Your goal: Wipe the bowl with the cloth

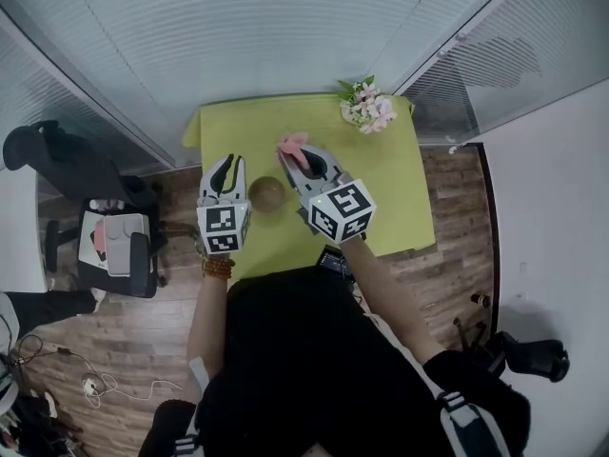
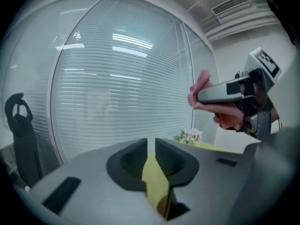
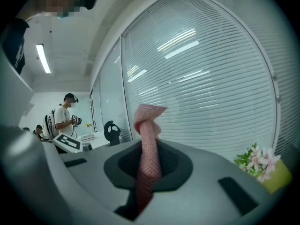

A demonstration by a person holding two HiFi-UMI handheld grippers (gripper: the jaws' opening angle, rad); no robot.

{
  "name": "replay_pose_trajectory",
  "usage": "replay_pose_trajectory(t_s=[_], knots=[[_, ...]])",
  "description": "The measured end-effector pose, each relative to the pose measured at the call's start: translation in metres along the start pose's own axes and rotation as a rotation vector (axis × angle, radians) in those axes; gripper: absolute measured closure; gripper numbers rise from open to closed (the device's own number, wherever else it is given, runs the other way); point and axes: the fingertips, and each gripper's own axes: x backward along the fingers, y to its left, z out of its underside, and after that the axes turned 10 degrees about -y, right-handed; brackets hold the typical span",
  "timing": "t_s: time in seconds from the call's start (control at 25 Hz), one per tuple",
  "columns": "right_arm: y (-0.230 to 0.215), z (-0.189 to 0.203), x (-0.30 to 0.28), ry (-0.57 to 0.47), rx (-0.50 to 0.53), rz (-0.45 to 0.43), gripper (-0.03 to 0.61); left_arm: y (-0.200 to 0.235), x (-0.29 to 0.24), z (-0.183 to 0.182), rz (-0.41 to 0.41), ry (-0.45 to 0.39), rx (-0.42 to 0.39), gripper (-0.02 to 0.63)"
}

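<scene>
Left claw [image 1: 228, 166]: held by the table's [image 1: 400, 193] left edge, jaws slightly apart, empty.
Right claw [image 1: 297, 158]: clamped shut on the pink cloth [image 3: 148, 125], held up.
Bowl [image 1: 267, 194]: sat on the green table, between both claws.
Flowers [image 1: 369, 109]: stood at the far right corner.

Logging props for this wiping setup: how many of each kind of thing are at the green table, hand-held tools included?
Bowl: 1
Cloth: 1
Flower bunch: 1
Tools: 2 (left tool, right tool)
Total: 5
</scene>
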Motion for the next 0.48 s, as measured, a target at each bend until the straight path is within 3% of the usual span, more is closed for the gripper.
replay_pose_trajectory(t_s=[0.28, 0.48], knots=[[0.002, 0.017, -0.008, 0.067, 0.059, 0.008, 0.568, 0.005, 0.01, -0.044, -0.042, -0.111, 0.081, 0.575], [0.002, 0.029, -0.009, 0.095, 0.041, 0.024, 0.568, 0.002, 0.012, -0.049, -0.043, -0.108, 0.081, 0.577]])
